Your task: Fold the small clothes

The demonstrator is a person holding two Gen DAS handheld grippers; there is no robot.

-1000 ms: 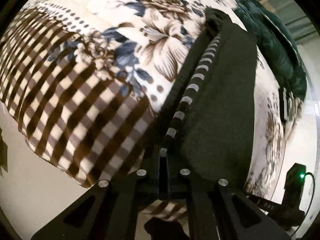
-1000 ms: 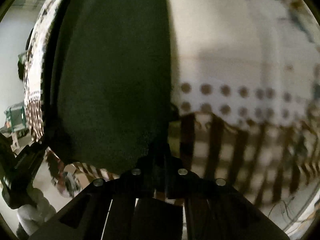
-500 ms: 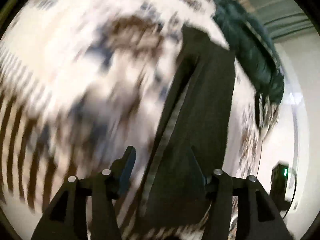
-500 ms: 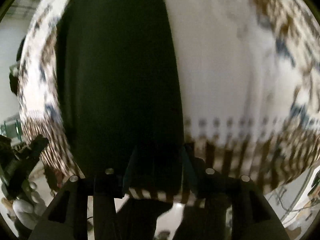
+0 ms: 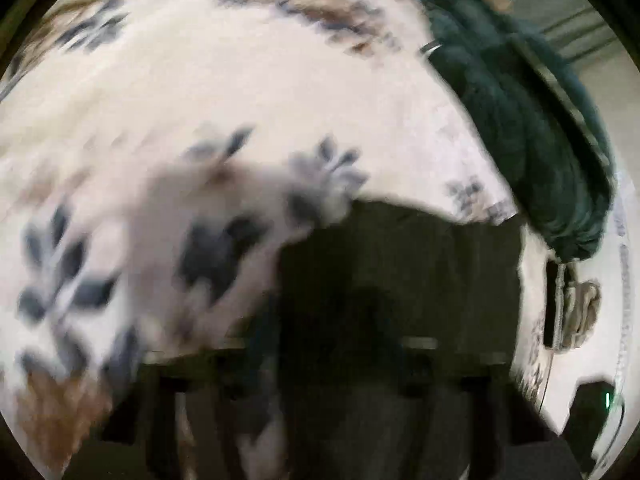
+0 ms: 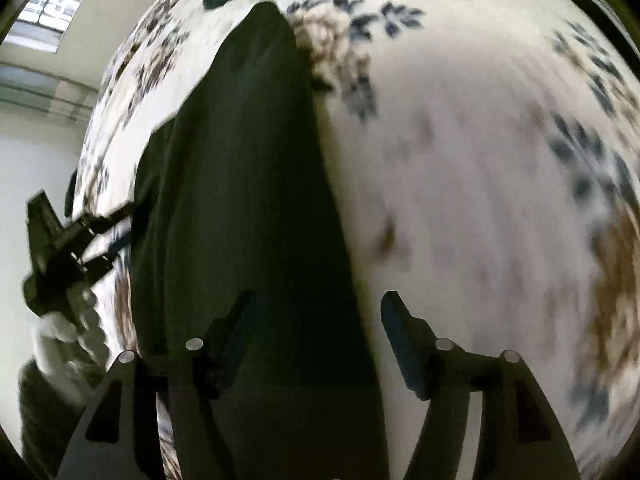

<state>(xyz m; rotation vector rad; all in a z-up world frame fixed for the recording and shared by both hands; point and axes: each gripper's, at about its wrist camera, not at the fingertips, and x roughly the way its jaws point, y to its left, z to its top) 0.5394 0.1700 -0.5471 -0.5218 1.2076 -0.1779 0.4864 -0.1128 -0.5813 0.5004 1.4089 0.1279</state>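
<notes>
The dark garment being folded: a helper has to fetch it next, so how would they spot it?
Find the floral bedspread, cream with blue and brown flowers. The dark garment lies flat on it as a long plain strip, under the open right gripper. Unlike the bunched teal clothing at the far edge, it is smooth and nearly black.

The dark garment looks like matt, soft knit cloth, no shine at all. Floral blanket under it is plush and fuzzy. Dark green throw at the blanket's far edge looks thick, fleecy. Right gripper fingers: matt black plastic, shiny metal screws.
</notes>
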